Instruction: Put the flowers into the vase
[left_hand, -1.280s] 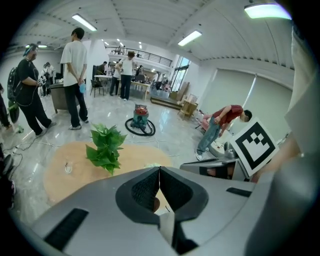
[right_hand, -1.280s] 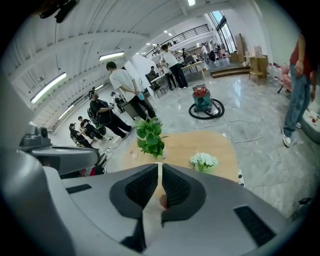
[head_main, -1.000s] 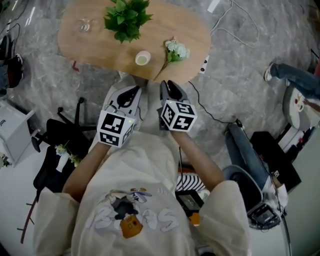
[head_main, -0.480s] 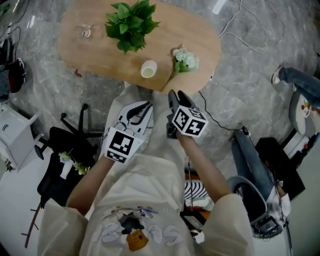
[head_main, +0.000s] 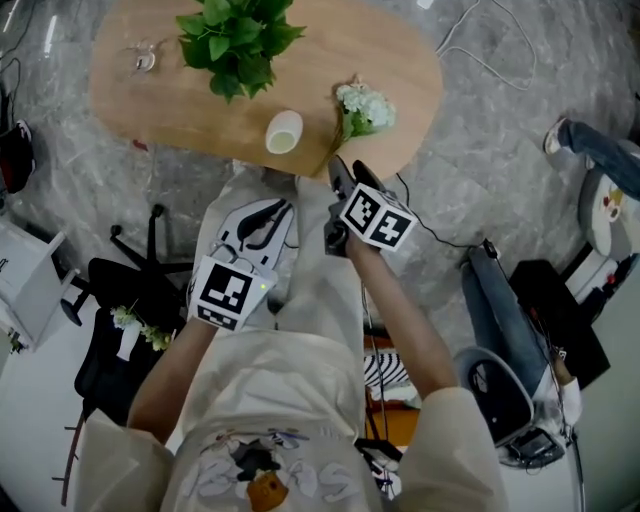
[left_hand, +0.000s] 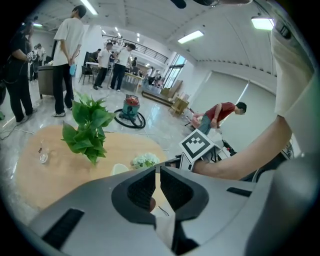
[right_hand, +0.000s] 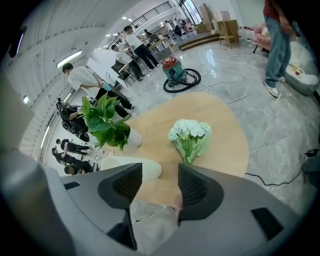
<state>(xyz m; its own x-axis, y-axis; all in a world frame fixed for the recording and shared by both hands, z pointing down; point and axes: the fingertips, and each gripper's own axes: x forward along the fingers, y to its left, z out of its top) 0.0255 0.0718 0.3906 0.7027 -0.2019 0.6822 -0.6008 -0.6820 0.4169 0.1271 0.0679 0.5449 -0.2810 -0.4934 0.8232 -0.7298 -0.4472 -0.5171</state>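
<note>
A bunch of white flowers (head_main: 362, 108) with green stems lies on the oval wooden table (head_main: 400, 60), near its front right edge. The small white vase (head_main: 283, 131) stands to their left. My right gripper (head_main: 338, 170) hovers at the table's near edge, just short of the stems, and its jaws are opening with nothing between them. In the right gripper view the flowers (right_hand: 190, 135) and vase (right_hand: 131, 167) lie just beyond the gripper (right_hand: 160, 172). My left gripper (head_main: 278, 210) hangs lower over the lap. Its jaws are shut and empty in the left gripper view (left_hand: 157, 170).
A leafy potted plant (head_main: 232, 40) and a small glass (head_main: 140, 58) stand farther back on the table. A black chair (head_main: 120, 300) holding more flowers is at the left. Cables cross the floor, a seated person's legs (head_main: 600, 150) are at the right, and people stand behind.
My right gripper has rolled, come closer to the table's near edge by the flower stems, and its jaws have spread apart. The left gripper has sunk slightly.
</note>
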